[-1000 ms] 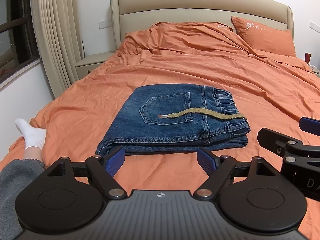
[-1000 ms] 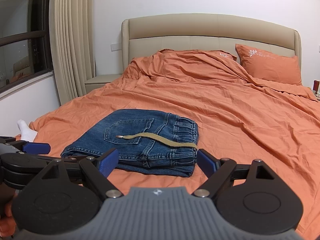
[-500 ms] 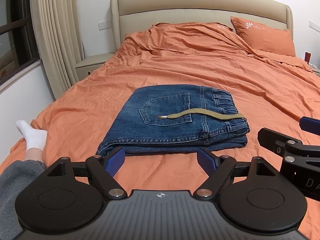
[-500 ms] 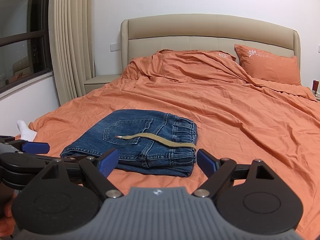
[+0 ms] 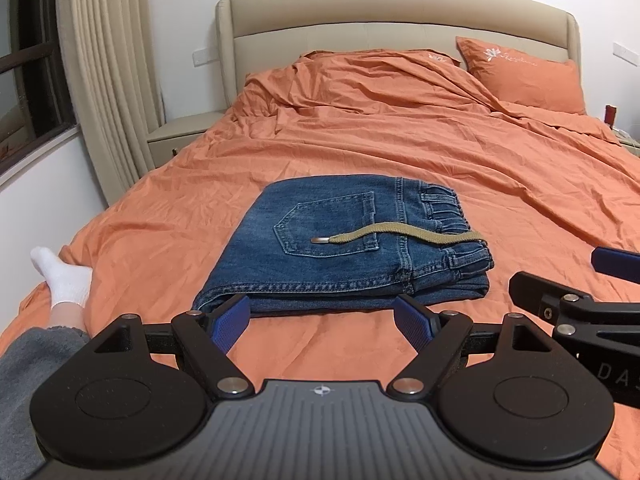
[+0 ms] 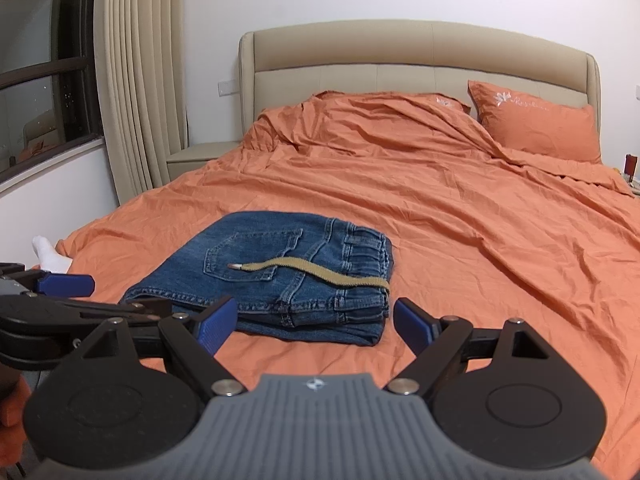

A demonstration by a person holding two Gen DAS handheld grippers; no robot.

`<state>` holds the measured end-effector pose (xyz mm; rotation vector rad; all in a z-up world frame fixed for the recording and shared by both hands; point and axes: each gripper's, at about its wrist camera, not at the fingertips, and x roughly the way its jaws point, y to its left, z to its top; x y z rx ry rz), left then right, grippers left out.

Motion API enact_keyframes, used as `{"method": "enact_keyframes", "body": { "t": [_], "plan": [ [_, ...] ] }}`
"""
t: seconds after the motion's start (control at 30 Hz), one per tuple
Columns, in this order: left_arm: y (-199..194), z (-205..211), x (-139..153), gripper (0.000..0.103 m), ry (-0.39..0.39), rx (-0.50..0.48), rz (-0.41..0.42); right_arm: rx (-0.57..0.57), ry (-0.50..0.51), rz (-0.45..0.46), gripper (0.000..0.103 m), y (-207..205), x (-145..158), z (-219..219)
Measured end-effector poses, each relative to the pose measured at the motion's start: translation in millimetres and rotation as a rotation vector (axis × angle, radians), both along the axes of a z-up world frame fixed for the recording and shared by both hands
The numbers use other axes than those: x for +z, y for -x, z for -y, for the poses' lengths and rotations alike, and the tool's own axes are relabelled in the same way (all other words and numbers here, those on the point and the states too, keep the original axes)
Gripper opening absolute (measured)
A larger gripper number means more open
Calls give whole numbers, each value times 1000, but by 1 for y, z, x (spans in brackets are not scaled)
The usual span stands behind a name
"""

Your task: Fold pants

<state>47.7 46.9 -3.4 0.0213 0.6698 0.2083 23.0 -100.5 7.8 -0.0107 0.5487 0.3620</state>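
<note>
Nothing much has shifted since a second ago: both tongs hover spread and empty just short of the folded pants.

Only the sock-clad foot (image 5: pixel 60 276) at the bed's left edge has moved slightly. The pants (image 5: pixel 344 248) lie as a compact, squared stack on the orange bedsheet (image 5: pixel 400 152), waistband to the right, with the tan drawstring (image 5: pixel 400 234) draped loose across the back pocket. The left gripper (image 5: pixel 322 316) and right gripper (image 6: pixel 310 320) both sit with fingers wide apart, touching nothing. Folding looks essentially finished; at most the stray drawstring could be tucked in.
</note>
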Motion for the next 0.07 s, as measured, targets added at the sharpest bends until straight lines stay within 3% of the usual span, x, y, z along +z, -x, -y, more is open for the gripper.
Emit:
{"method": "enact_keyframes", "body": {
  "t": [0.07],
  "plan": [
    [0, 1, 0, 95, 3, 0, 4, -7, -1, -15, 82, -1, -2, 2]
  ]
}}
